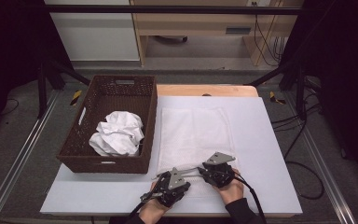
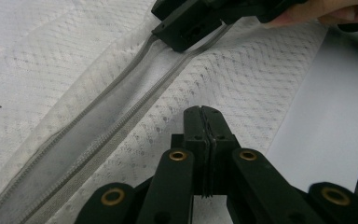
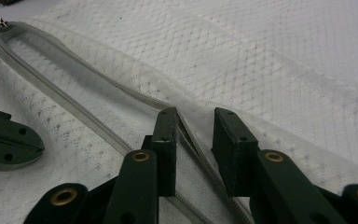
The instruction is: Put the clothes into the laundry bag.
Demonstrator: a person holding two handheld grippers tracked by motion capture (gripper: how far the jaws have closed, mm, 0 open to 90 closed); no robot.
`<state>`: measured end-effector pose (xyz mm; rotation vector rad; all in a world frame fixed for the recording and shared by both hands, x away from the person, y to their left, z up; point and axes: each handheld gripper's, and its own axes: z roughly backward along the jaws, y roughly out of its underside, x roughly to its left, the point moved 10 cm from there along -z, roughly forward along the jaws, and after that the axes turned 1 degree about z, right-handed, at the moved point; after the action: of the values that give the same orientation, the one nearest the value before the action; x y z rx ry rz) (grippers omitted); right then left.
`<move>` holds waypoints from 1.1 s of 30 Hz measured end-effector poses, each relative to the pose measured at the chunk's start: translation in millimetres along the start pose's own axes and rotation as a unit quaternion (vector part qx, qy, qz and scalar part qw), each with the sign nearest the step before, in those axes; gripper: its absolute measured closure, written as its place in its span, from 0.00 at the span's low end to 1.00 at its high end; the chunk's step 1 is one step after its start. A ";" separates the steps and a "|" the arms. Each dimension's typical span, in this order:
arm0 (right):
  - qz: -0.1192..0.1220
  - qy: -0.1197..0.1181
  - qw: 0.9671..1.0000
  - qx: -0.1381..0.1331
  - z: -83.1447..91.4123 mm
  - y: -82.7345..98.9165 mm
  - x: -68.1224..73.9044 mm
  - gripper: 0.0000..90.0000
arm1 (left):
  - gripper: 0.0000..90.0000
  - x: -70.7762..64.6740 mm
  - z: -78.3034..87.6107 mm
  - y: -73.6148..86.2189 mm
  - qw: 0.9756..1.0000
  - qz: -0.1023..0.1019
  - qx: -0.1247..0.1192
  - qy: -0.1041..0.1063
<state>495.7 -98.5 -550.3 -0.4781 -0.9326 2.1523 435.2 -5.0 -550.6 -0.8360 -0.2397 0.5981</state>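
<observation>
Right, both grippers are down at the near edge of the white table (image 1: 270,154), working on a white mesh laundry bag (image 1: 193,130) lying flat beside the brown wicker basket (image 1: 145,98). The bag's zipper (image 3: 74,109) is undone, its two grey edges spread apart in a long loop. The left gripper (image 2: 201,122) has its jaws pressed tight together over the mesh just beside the zipper; whether any cloth is pinched between them, I cannot tell. The right gripper (image 3: 196,123) stands partly open, and one zipper edge runs up between its jaws, against the left-hand one. In the basket sits a crumpled heap of white cloth (image 1: 117,134). The two grippers are close, almost nose to nose.
</observation>
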 end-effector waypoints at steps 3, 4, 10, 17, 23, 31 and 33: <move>0.005 -0.005 1.000 0.004 1.8 1.1 2.1 0.83 | 0.98 0.0 0.3 0.1 1.000 0.001 0.001 0.000; 0.008 -0.007 1.000 0.006 2.6 1.7 3.5 0.83 | 0.98 0.0 0.3 0.2 1.000 0.001 0.001 0.000; 0.009 -0.006 1.000 0.006 2.2 2.0 4.2 0.92 | 0.97 -0.5 0.1 0.0 1.000 0.000 0.002 0.000; 0.000 -0.004 1.000 0.008 2.6 1.8 3.2 0.99 | 0.96 -0.8 0.3 -0.3 1.000 -0.003 0.004 -0.002; -0.007 -0.006 1.000 -0.014 12.1 -6.7 2.3 0.99 | 0.97 1.4 3.6 -2.6 1.000 0.000 0.002 -0.005; -0.009 -0.004 0.998 -0.054 28.3 -22.0 1.3 0.99 | 0.94 10.5 23.6 -26.4 0.999 -0.010 -0.036 -0.023; -0.010 -0.006 0.998 -0.058 29.7 -23.8 2.1 0.99 | 0.90 16.2 28.1 -34.1 0.998 -0.014 -0.046 -0.039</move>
<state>488.5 -99.7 -512.9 -0.5116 -1.0695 2.0919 450.1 4.2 -506.9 -0.8988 -0.3511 0.5973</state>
